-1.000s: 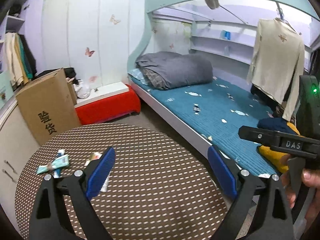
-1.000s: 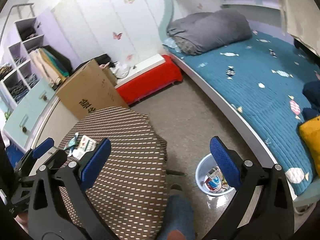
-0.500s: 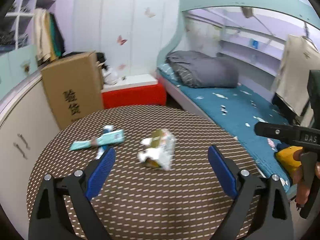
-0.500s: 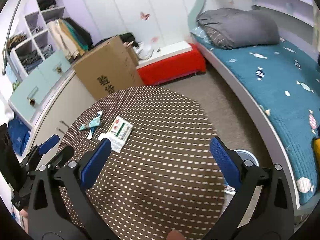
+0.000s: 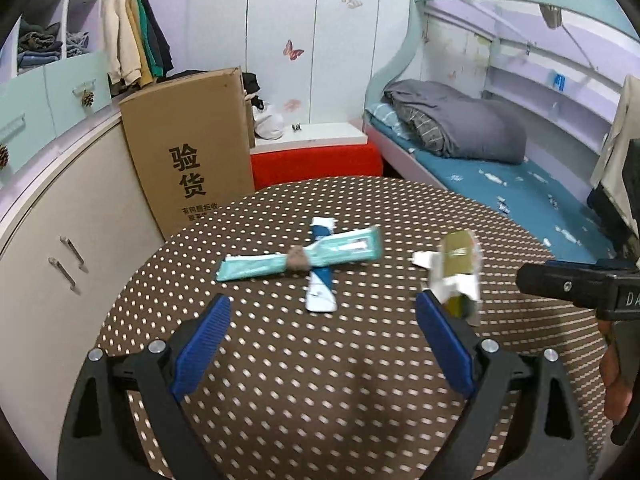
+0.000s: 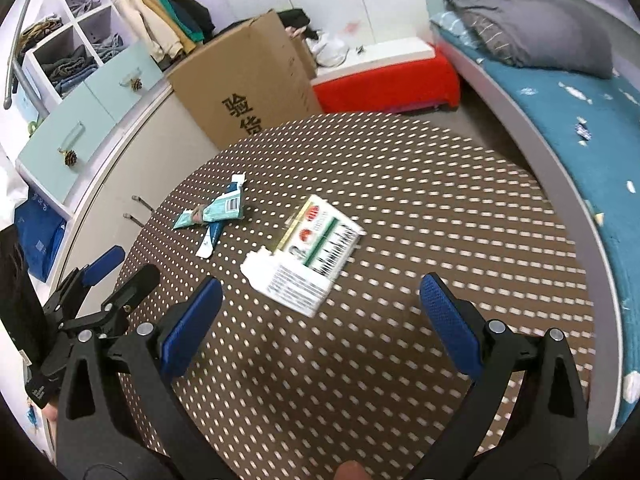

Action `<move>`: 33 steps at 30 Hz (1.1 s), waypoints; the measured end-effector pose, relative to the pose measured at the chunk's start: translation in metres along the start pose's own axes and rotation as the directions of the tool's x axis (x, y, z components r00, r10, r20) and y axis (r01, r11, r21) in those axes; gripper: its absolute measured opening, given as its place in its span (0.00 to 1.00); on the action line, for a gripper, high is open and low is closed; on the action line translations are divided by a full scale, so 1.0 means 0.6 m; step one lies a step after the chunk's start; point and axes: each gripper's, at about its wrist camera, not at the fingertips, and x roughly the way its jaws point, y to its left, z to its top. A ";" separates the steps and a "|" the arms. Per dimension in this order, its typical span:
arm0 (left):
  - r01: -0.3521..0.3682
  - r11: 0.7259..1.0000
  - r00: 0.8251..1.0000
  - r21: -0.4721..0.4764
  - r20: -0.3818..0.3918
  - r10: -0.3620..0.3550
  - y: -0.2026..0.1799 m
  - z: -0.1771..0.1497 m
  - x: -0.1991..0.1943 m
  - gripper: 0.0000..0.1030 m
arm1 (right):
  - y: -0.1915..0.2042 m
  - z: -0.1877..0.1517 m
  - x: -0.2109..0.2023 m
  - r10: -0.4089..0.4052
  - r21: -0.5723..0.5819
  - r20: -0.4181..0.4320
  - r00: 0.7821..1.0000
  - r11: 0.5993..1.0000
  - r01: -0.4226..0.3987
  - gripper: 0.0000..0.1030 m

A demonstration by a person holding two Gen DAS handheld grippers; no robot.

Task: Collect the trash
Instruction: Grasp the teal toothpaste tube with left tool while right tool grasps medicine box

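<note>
Cardboard box [image 5: 192, 148] stands closed beside table [image 5: 360, 380].

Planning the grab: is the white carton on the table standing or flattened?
Flattened. The white carton lies with its printed face up on the dotted table, one end flap open; both grippers are open above it.

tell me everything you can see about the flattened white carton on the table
The flattened carton is white cardboard, printed with red round logos, green stripes, a barcode and a block of small text; one side looks olive green from the left wrist view. Its end flaps are open and crumpled. It lies flat on the dotted brown tablecloth, right of the crossed teal wrappers and apart from them. Neither gripper touches it.
</note>
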 end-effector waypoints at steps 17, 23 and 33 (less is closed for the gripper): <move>0.027 0.974 0.993 0.226 -0.122 0.001 0.011 0.047 0.158 0.85 | -0.001 0.010 0.074 -0.057 -0.016 -0.031 0.998 0.998 0.056 0.56; 0.079 0.974 0.988 0.211 -0.150 -0.048 0.007 0.039 0.156 0.40 | -0.054 -0.011 0.017 -0.006 0.074 0.004 1.000 0.997 0.006 0.55; 0.095 0.988 0.987 0.120 -0.142 -0.077 0.023 0.004 0.099 0.21 | -0.106 -0.035 -0.041 0.085 0.163 0.050 0.995 0.982 -0.092 0.54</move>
